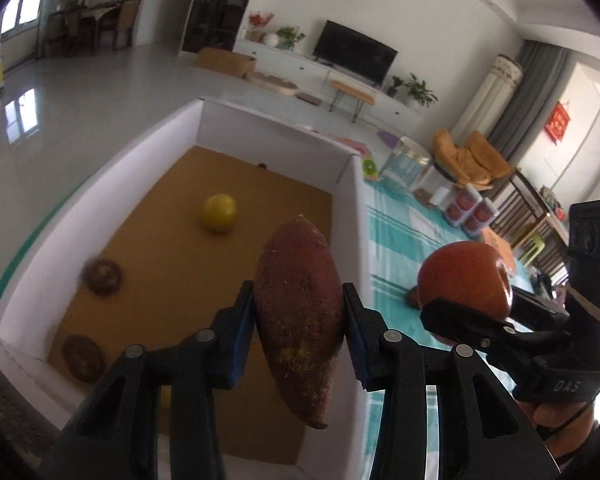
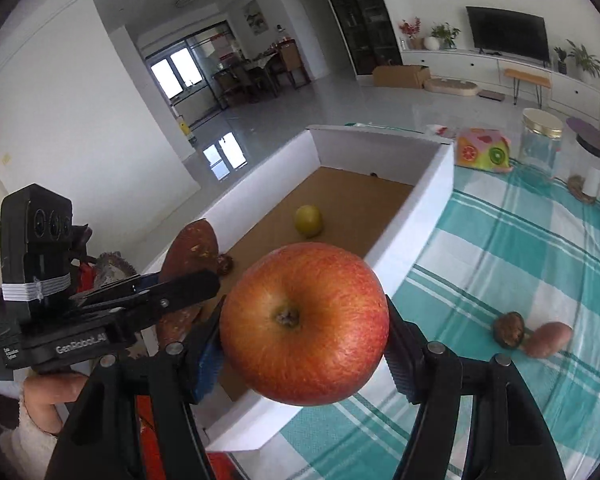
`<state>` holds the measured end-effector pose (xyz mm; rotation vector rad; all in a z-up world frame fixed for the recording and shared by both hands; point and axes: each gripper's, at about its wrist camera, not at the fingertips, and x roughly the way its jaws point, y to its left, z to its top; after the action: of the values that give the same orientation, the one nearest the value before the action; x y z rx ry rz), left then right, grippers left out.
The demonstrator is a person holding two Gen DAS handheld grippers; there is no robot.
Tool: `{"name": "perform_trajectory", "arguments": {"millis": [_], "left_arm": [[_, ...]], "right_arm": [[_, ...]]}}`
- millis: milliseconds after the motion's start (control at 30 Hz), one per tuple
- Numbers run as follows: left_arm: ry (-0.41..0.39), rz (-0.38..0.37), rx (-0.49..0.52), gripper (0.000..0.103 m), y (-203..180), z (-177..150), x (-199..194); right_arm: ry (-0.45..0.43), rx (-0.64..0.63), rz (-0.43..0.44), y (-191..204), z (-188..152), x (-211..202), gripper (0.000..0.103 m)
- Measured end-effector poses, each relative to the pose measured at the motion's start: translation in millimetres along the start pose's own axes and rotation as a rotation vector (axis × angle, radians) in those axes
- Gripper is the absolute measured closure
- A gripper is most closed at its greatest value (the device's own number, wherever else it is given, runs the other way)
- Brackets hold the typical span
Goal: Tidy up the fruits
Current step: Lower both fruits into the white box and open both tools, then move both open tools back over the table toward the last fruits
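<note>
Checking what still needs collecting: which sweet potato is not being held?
The small pinkish sweet potato lying on the checked tablecloth; the large dark reddish-brown sweet potato is clamped in the left hand-held gripper.

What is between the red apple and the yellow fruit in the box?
Only the box's white wall and bare brown floor lie between the apple and the yellow fruit, seen in the right wrist view.

Daylight from windows [image 2: 176, 72] at ten o'clock gleams on a glossy pale floor [image 2: 284, 112]. A dark television [image 2: 508, 34] sits atop a white cabinet [image 2: 460, 62] at two o'clock against white walls [image 2: 60, 100].
</note>
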<state>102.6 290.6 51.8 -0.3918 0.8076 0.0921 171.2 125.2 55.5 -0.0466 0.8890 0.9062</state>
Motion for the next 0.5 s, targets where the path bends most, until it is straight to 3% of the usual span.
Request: {"name": "perform_trajectory", "arguments": {"millis": [100,233,300,333,367,400,500], "left_arm": [[0.055,0.120,-0.027,0.060,33.2,6.2,25.5],[0.117,0.208,-0.052,0.059,57.5,2.4,46.2],[0.107,0.238,-0.061,0.049,62.6,1.9,47.0],[0.096,0.246,-0.063,0.037,62.3,1.7,45.1],[0.078,0.258,-0.062,0.027,61.1,1.5,41.4],[0.054,0.270,-0.057,0.024,58.5,1.5,34.7],[-0.020,0.260,-0.020,0.019,35.8,0.5,15.9]], "right_arm": [[0.084,-0.057,-0.022,24.5,11.8,55.1,0.035],[0.197,-0.088,-0.058,40.2,8.9,110.5,0.035],[0.221,-0.072,-0.069,40.8,8.1,125.9,0.033],[0.191,-0.058,-0.067,39.6,9.1,124.0,0.028],[0.149,-0.044,-0.059,37.5,11.0,116.8,0.016],[0.104,-0.029,-0.044,33.2,13.3,105.5,0.011],[-0.032,-0.027,-0.055,16.2,15.3,58.1,0.010]]}}
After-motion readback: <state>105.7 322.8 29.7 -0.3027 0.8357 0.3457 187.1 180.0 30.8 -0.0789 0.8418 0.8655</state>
